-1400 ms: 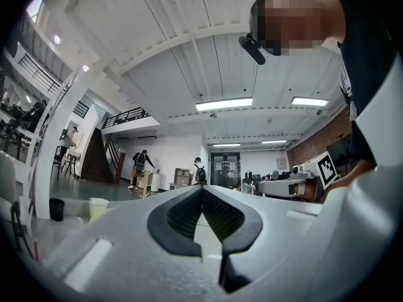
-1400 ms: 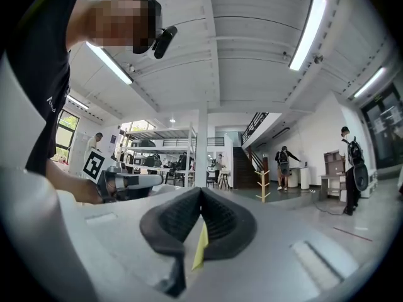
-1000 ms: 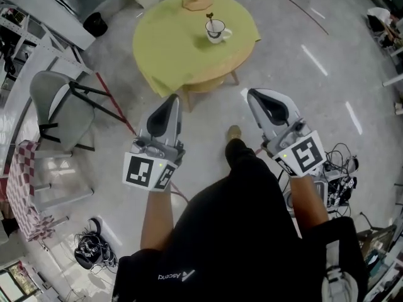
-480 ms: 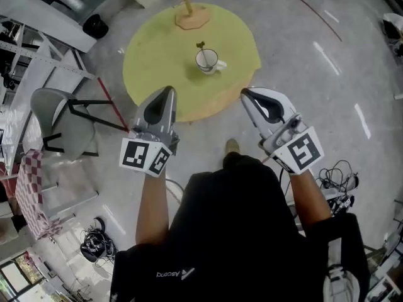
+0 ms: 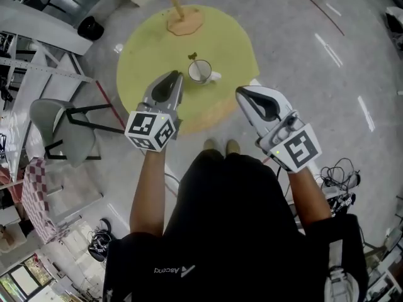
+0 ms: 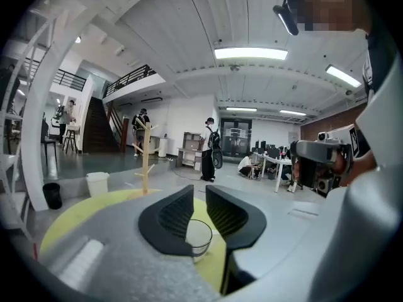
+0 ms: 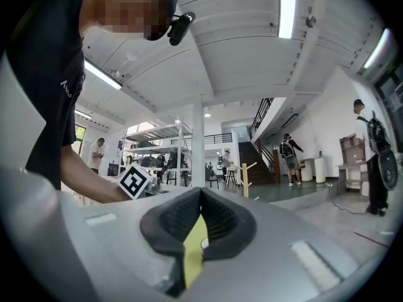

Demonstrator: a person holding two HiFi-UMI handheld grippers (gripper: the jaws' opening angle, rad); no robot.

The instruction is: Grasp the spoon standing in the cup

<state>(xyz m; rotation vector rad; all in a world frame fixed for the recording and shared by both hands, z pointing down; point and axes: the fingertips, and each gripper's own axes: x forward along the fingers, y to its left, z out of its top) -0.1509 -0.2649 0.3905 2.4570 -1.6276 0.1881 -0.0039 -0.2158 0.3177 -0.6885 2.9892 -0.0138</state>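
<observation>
Yellow-green round table [image 5: 151, 49] carries a white ceramic cup [image 5: 200, 72], thin dark spoon [image 5: 192, 57] upright in it. Left gripper [image 5: 171, 78] near the cup, jaws opening, narrow gap, empty. Right gripper [image 5: 243, 94] jaws closed, empty. Risk: off-line approach clips the rim and tips the cup.

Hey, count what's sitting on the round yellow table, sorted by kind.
cup: 1
spoon: 1
wooden stand: 1
Total: 3
</observation>
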